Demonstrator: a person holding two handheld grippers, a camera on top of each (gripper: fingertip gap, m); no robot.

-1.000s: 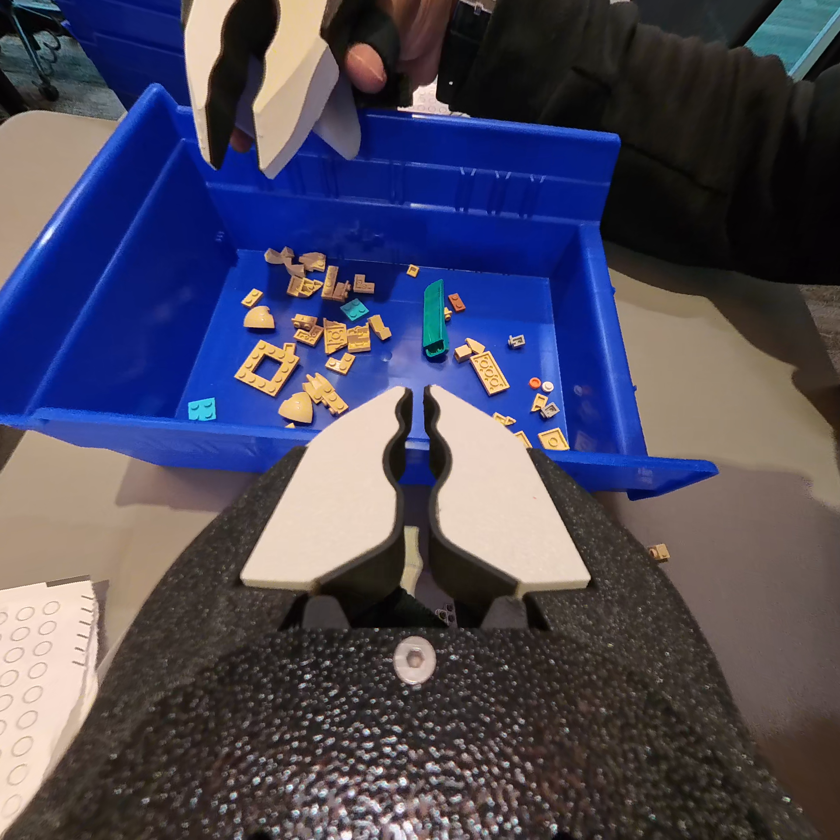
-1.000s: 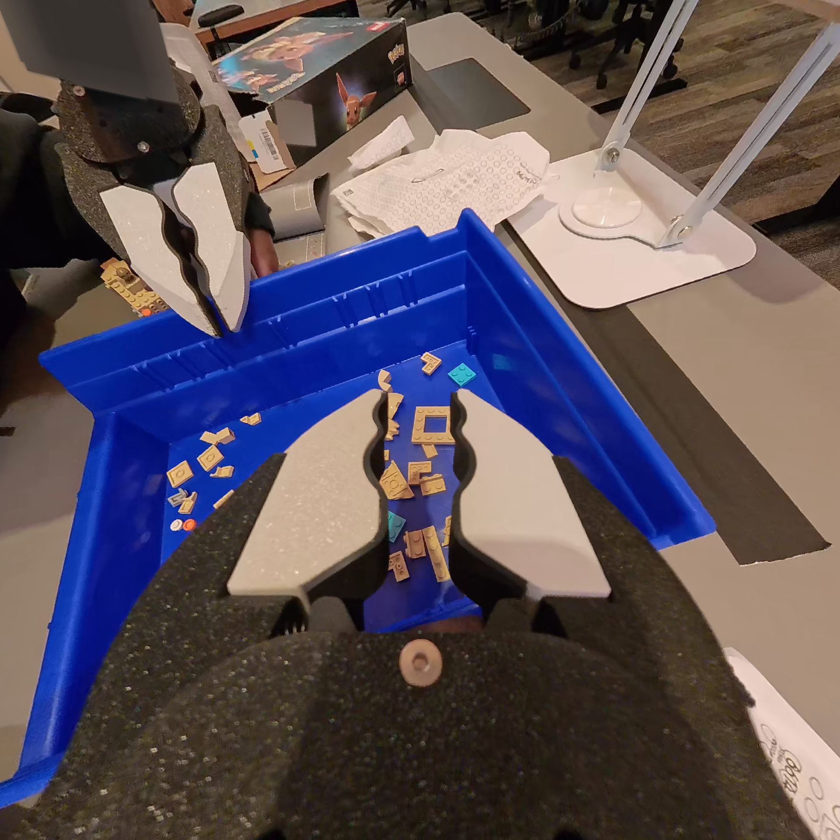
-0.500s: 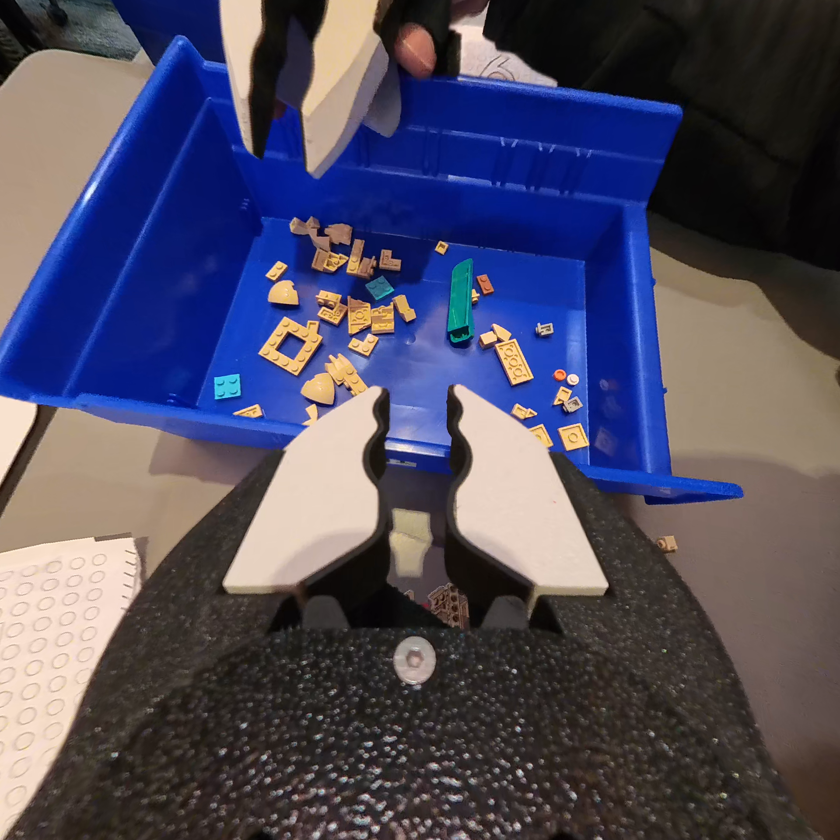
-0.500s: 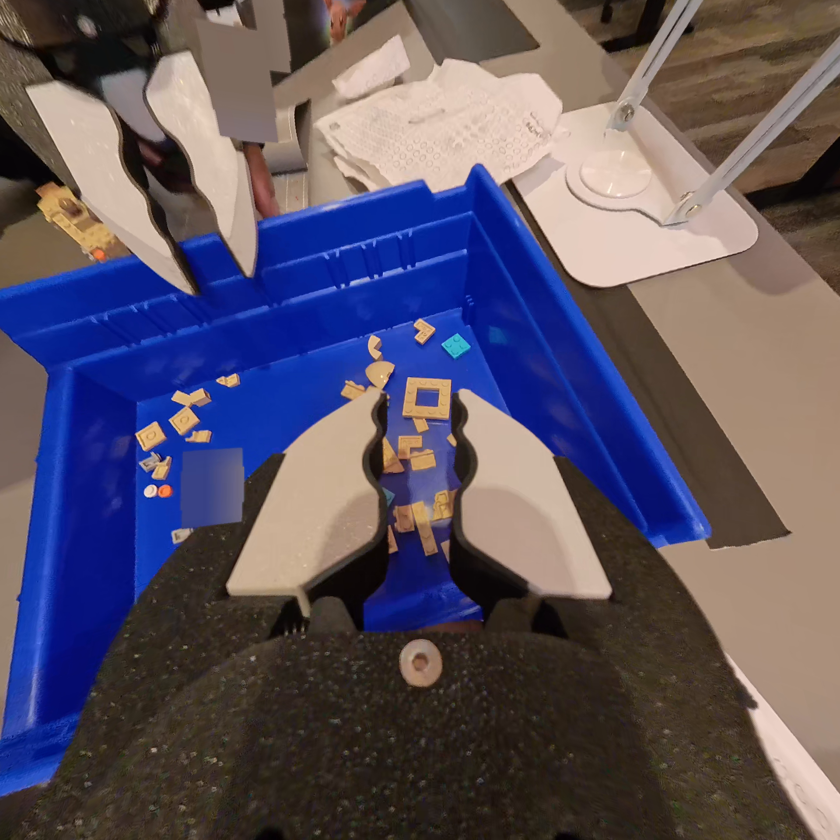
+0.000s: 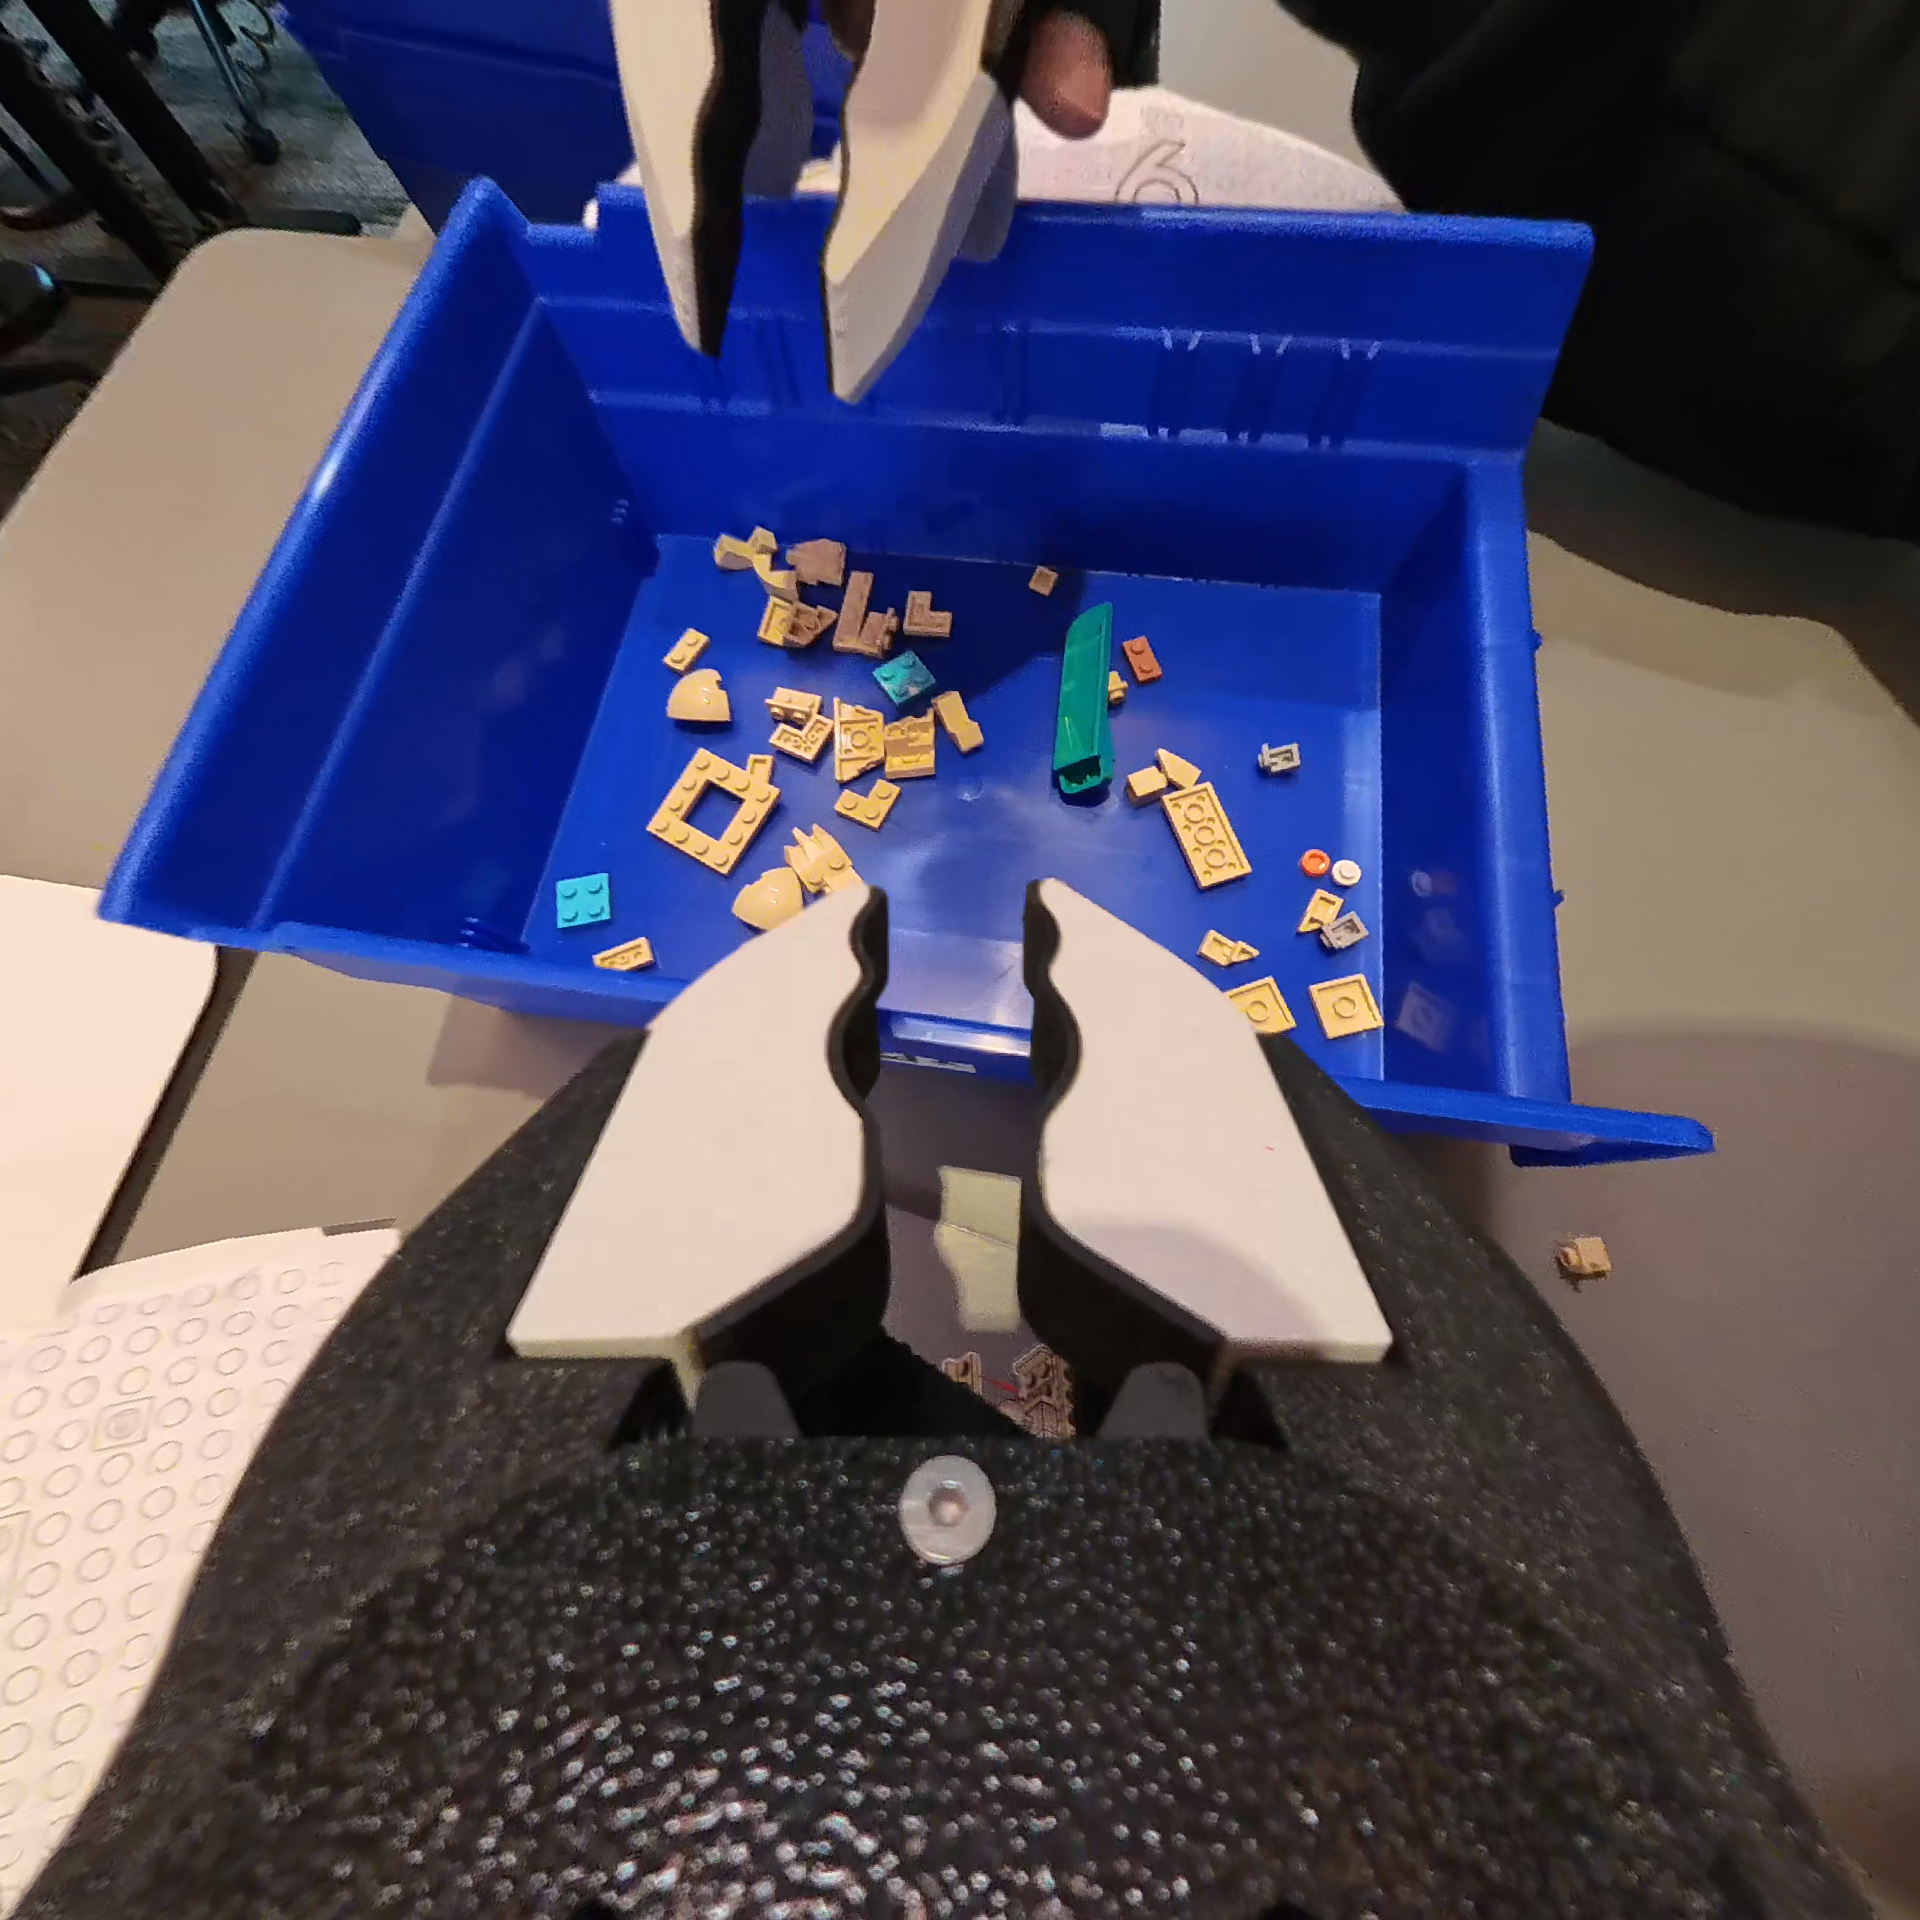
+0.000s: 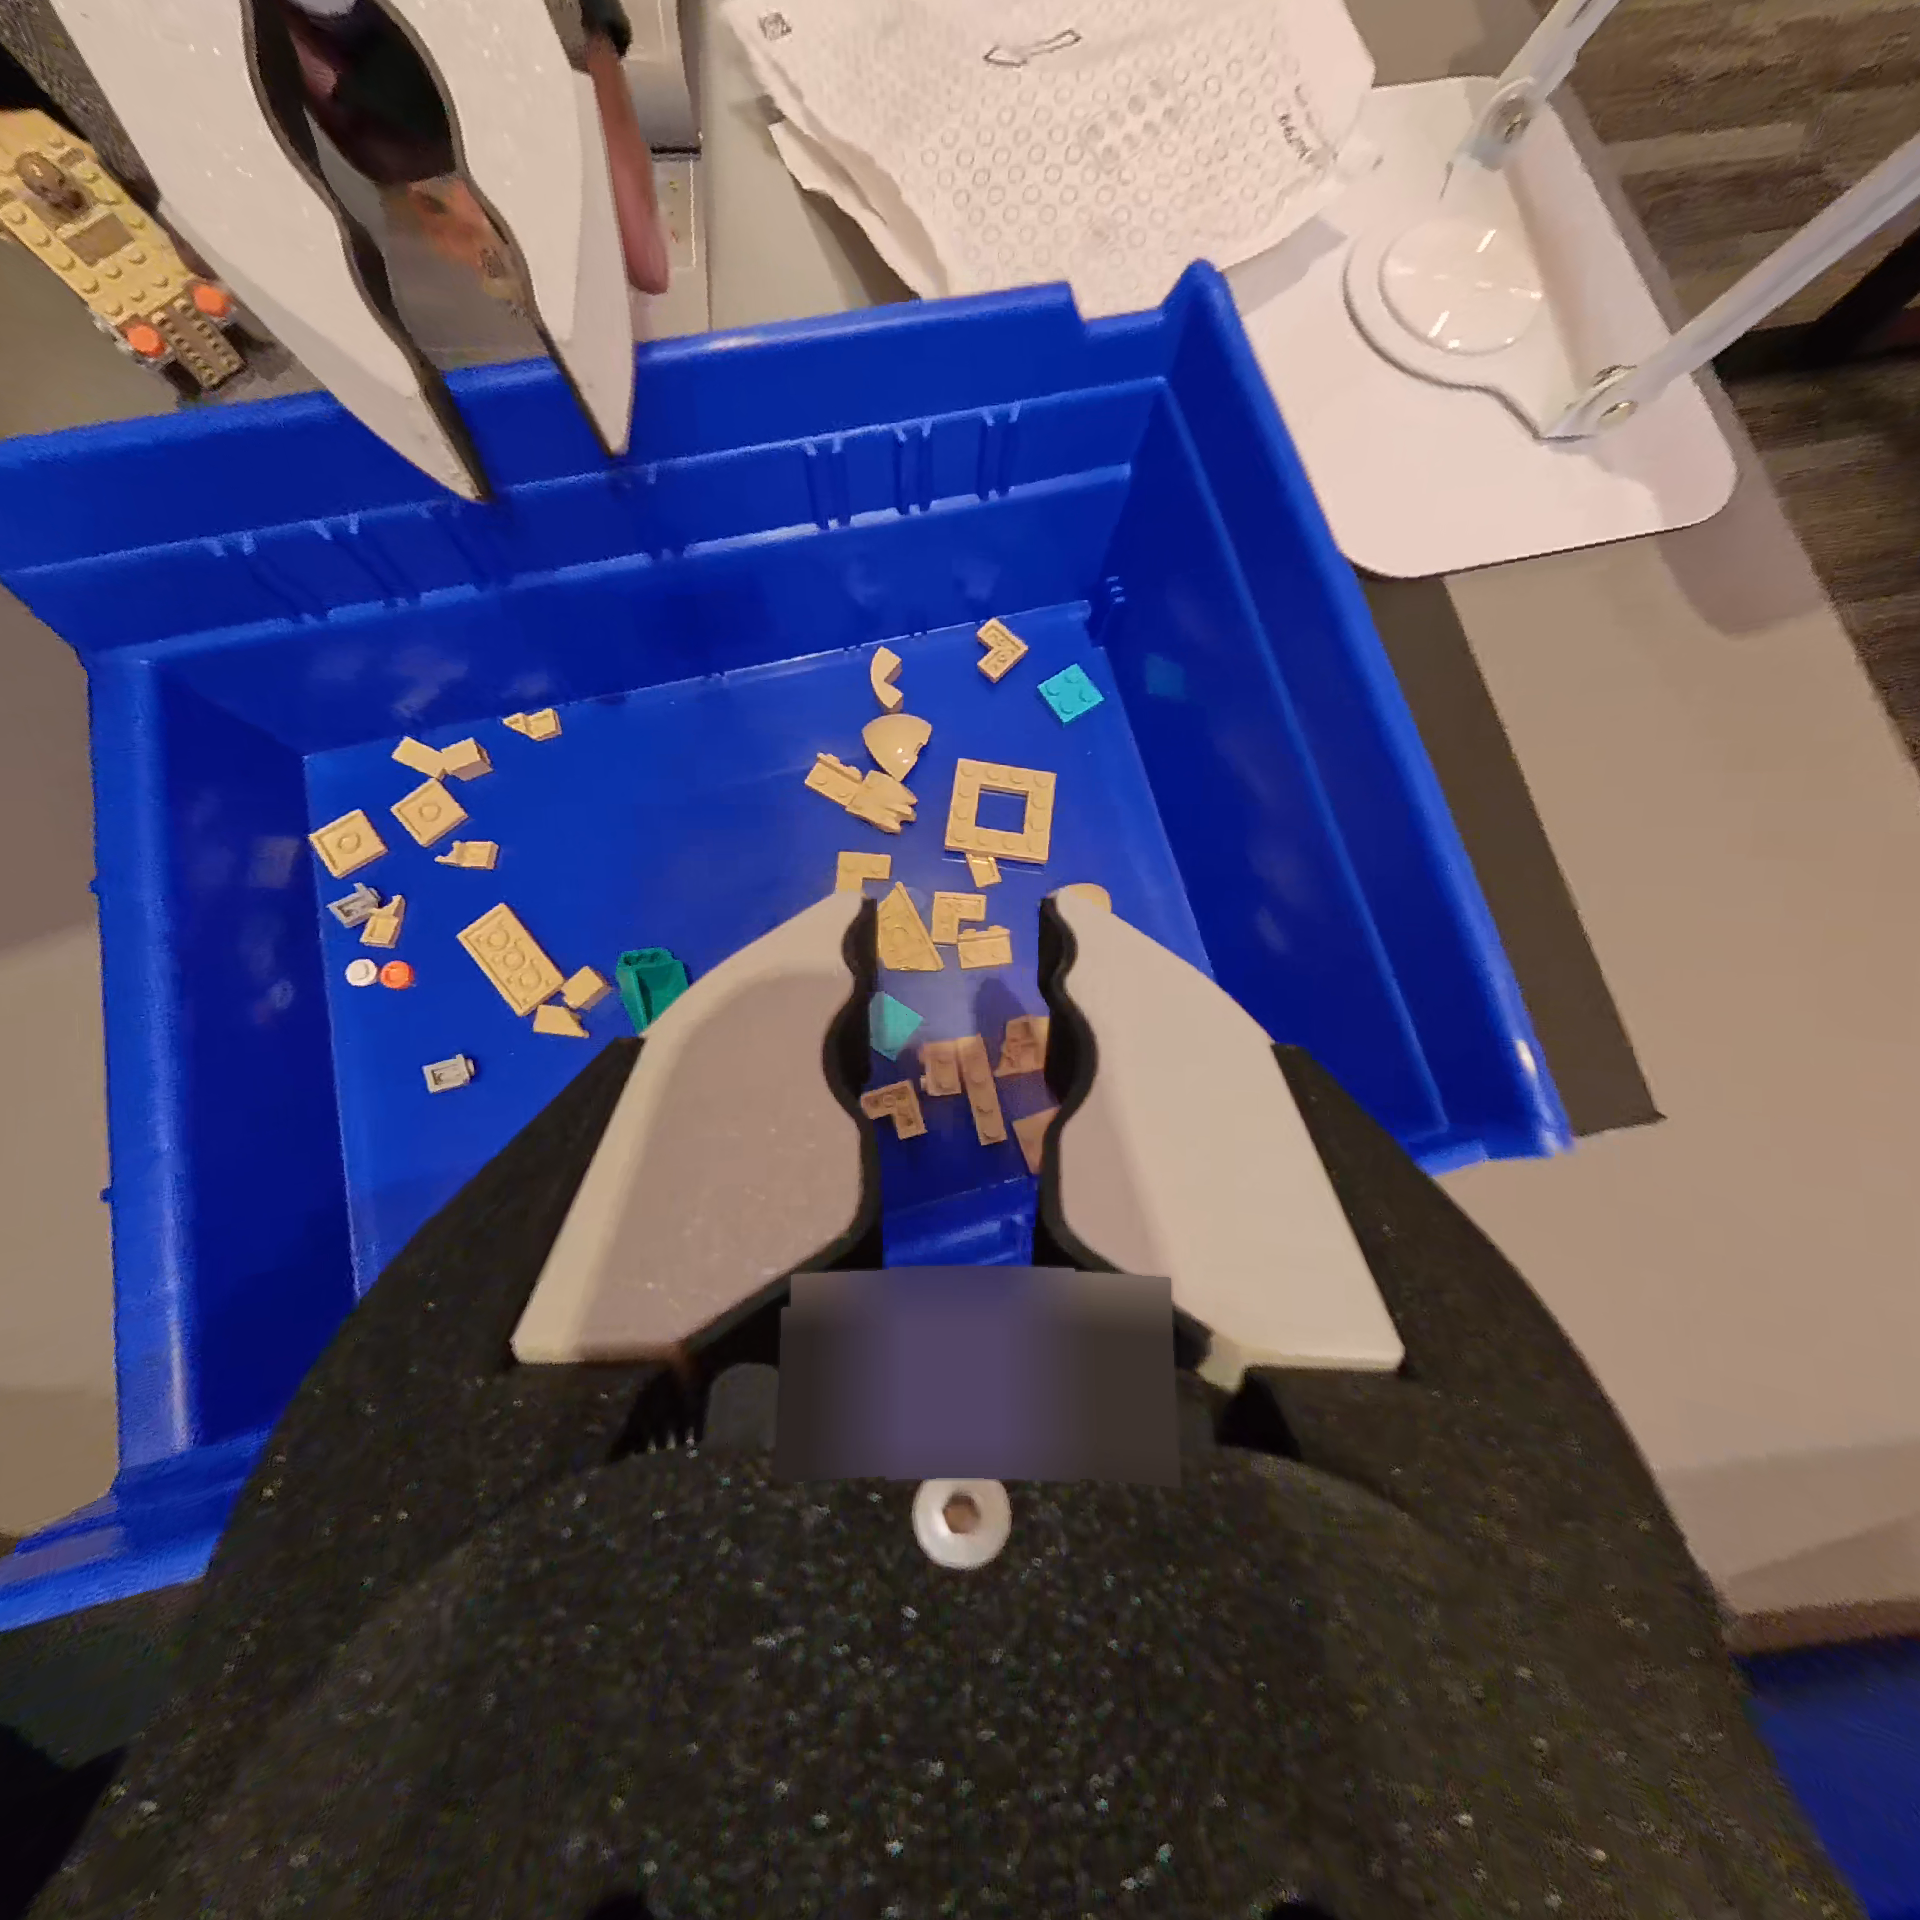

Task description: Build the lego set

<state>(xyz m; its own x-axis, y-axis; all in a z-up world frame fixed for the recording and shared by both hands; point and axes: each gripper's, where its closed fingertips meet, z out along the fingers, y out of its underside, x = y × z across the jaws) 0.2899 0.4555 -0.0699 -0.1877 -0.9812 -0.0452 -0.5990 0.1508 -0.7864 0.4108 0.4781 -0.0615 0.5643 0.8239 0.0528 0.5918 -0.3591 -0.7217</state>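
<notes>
- Left wrist view looks over the left gripper [image 5: 954, 904], its two grey fingers parted with nothing between them, tips poised at the near wall of the blue plastic bin [image 5: 343, 665].
- Loose Lego pieces lie scattered on the bin floor: a tan square frame plate [image 5: 715, 808] left of centre, a long dark-green brick [image 5: 1084, 702] near the middle, a tan two-by-four plate [image 5: 1205, 835] to its right, and a small turquoise plate [image 5: 582, 900] near the front left corner.
- An orange round stud [image 5: 1315, 860] and a white round stud [image 5: 1348, 872] sit side by side toward the right wall.
- Over the far wall hangs the right gripper [image 5: 774, 369], pointing down into the bin; its fingers are spread and empty.
- One stray tan piece [image 5: 1583, 1257] rests on the grey table [image 5: 1714, 1351], outside the bin to the right.
- Right wrist view shows the right gripper [image 6: 954, 909] above the tan cluster, jaws apart, holding nothing.
- A partly built tan Lego model [image 6: 114, 270] stands on the table beyond the bin's far wall, beside the left gripper [image 6: 540, 468].
- White dotted plastic bags [image 6: 1060, 135] and a white lamp base [image 6: 1507, 343] lie beyond the bin.
</notes>
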